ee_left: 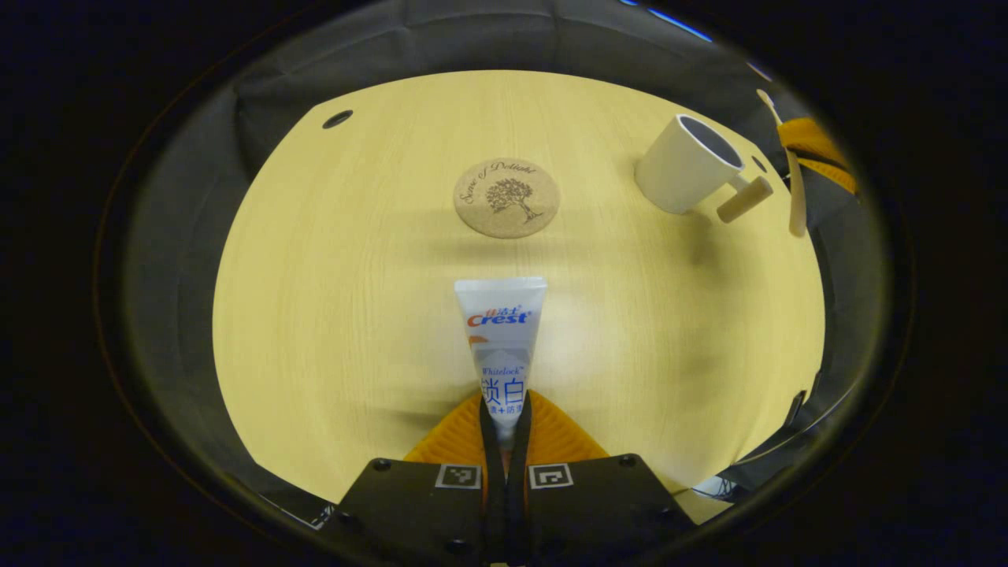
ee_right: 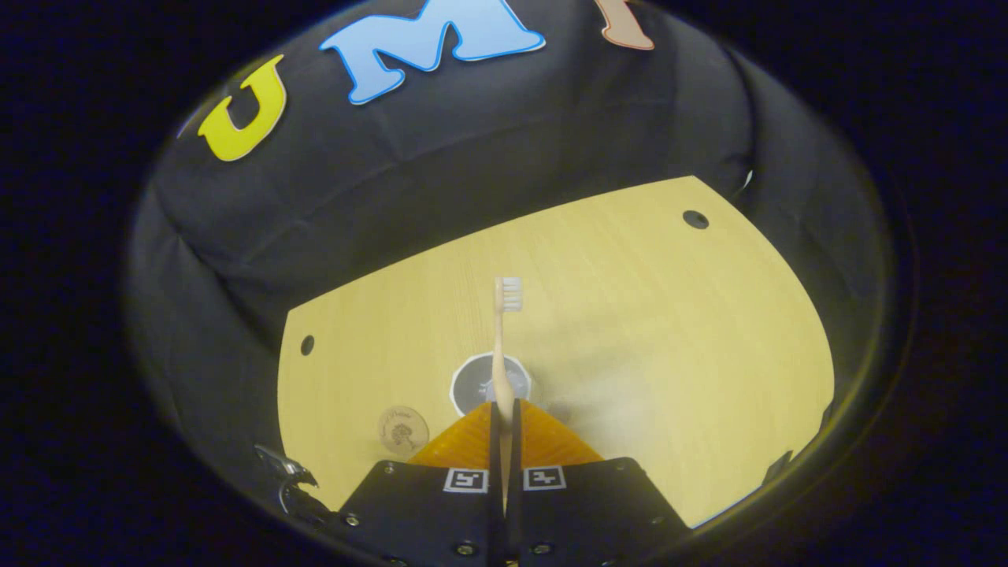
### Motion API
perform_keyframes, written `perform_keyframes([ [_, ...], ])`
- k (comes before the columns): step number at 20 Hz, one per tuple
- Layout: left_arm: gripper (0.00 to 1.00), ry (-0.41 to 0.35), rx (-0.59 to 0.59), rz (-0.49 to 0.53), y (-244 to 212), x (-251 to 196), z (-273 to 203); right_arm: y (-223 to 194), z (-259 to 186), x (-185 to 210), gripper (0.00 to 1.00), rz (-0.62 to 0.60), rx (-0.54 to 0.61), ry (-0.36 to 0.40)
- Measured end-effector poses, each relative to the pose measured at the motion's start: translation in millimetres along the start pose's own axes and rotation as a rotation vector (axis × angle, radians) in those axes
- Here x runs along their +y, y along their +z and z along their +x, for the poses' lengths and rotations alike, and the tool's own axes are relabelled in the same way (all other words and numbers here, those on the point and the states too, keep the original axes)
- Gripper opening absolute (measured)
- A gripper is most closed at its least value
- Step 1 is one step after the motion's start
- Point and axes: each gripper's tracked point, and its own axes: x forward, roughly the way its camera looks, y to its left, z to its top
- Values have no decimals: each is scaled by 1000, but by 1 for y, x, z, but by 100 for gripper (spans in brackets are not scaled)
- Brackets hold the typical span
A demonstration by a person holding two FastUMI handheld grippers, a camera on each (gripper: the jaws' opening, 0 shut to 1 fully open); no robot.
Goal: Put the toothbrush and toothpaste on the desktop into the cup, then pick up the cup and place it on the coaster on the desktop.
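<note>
Left gripper view: left gripper was clamped on a white plastic toothpaste tube, held above the pale wood bench. Right gripper pinched a slim beige toothbrush over the white cup, likely lining up a drop. Round cork coaster sat bare; black cloth walls around.

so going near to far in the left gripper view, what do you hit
left gripper shut on the toothpaste tube → cork coaster → small hole in the desktop at the far left. The white cup sits off to the right, at about the coaster's depth.
</note>
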Motion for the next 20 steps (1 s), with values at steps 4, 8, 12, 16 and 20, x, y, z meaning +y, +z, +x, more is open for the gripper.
perform_keyframes([
  [4,8,6,0,2,-1,2,-3,27,19,4,1,22,-46,10],
  [8,8,17,-15,7,3,4,-8,39,39,7,2,38,-72,15],
  [12,8,21,-47,21,11,3,-13,43,58,10,1,12,-104,19],
  [16,8,20,-106,25,29,-2,-21,40,68,15,2,-35,-134,26],
  [20,8,27,-203,16,58,-4,-34,28,76,18,2,-77,-131,43],
])
